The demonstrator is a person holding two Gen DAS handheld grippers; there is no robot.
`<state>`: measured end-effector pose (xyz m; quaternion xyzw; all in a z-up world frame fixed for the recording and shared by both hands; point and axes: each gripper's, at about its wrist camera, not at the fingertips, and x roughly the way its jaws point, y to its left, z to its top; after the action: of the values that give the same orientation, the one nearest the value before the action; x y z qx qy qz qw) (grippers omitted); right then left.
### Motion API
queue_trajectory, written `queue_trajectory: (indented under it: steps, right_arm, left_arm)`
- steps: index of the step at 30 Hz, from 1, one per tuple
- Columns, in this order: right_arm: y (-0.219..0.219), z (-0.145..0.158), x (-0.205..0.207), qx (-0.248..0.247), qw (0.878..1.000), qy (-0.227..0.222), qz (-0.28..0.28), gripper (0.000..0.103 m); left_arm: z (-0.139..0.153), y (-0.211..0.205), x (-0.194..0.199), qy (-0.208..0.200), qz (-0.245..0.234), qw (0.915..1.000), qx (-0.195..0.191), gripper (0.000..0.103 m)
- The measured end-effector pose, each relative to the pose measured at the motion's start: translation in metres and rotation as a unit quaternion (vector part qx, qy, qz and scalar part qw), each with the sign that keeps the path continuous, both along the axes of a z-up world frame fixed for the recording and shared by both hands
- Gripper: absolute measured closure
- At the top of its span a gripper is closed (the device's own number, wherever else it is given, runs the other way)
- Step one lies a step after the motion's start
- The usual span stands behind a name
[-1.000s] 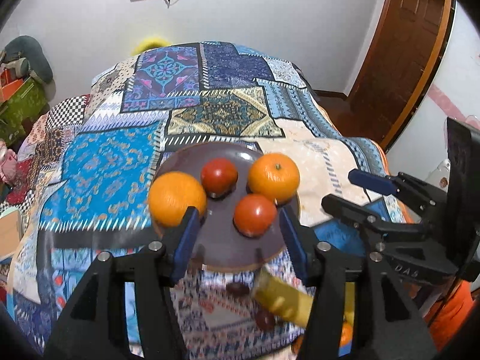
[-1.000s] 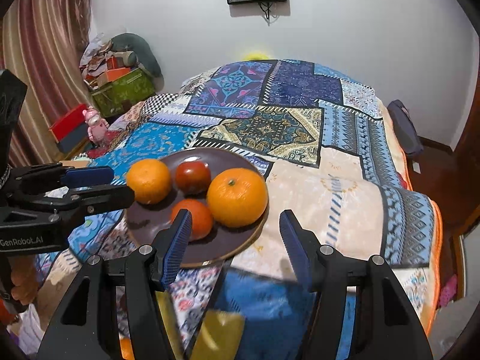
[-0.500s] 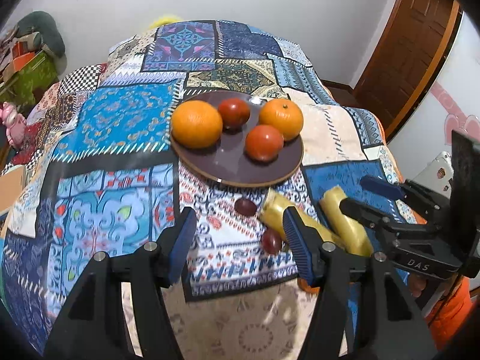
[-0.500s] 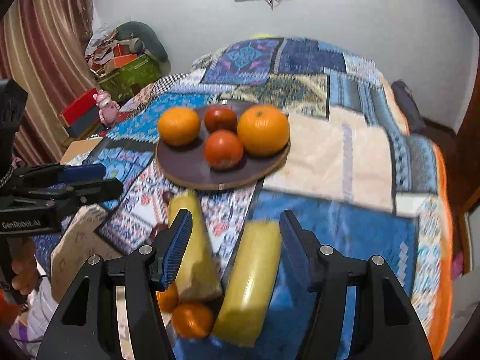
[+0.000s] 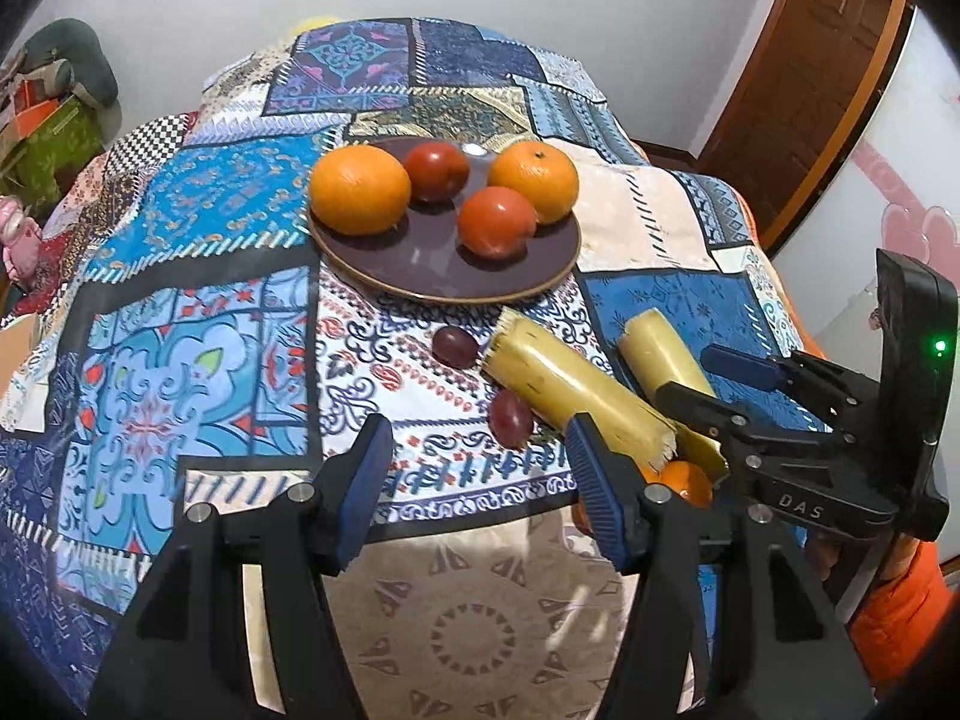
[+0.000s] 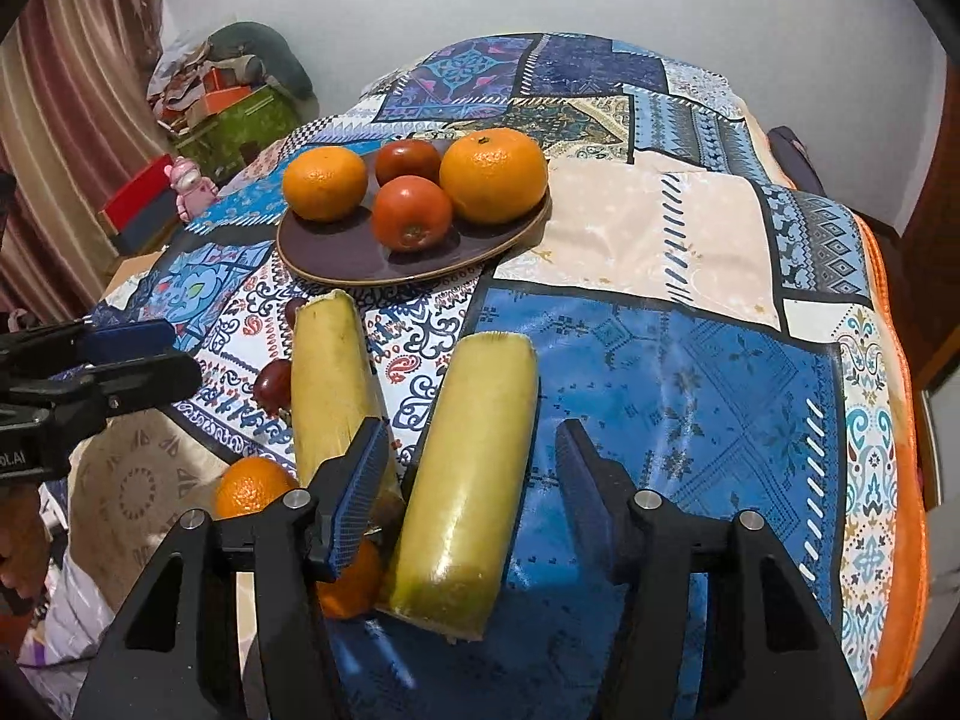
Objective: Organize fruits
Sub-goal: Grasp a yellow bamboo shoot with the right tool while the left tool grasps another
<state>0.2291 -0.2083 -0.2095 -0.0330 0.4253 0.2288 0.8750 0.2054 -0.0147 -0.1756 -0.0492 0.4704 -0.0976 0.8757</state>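
Note:
A dark plate (image 5: 432, 276) (image 6: 336, 252) on the patchwork bed holds two oranges (image 5: 360, 189) (image 6: 493, 174) and two red tomatoes (image 5: 497, 222) (image 6: 411, 213). Two yellow cut cane pieces (image 5: 570, 384) (image 6: 471, 468) lie in front of it, with two dark red grapes (image 5: 456, 347) and small oranges (image 6: 252, 486) beside them. My left gripper (image 5: 480, 480) is open and empty above the cloth, left of the cane. My right gripper (image 6: 471, 468) is open, its jaws either side of the right cane piece, not touching it.
The patchwork bedspread (image 6: 690, 360) covers the whole bed. Boxes and bags (image 6: 228, 108) are piled by the left wall. A brown door (image 5: 810, 60) stands at the right. An orange bed edge (image 6: 894, 420) drops off on the right.
Both grippers have pulled back from the plate towards the near end of the bed. The cane pieces, grapes and small oranges have come into view. The right gripper now straddles a cane piece.

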Motion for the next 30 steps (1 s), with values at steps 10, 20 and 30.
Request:
queue_trajectory:
  steps: [10, 20, 30]
  right_arm:
    - [-0.003, -0.012, 0.005, 0.016, 1.0, 0.019, -0.001, 0.059]
    - [-0.001, -0.013, 0.007, 0.019, 1.0, 0.013, 0.011, 0.066]
    - [-0.018, -0.002, 0.005, 0.035, 0.999, -0.001, -0.005, 0.067]
  left_arm:
    - [-0.006, -0.009, 0.002, 0.007, -0.003, 1.0, -0.005, 0.043]
    - [-0.007, -0.019, 0.004, 0.013, -0.007, 0.9998, -0.01, 0.043]
    - [-0.01, -0.044, 0.014, 0.031, -0.03, 0.9979, -0.049, 0.043]
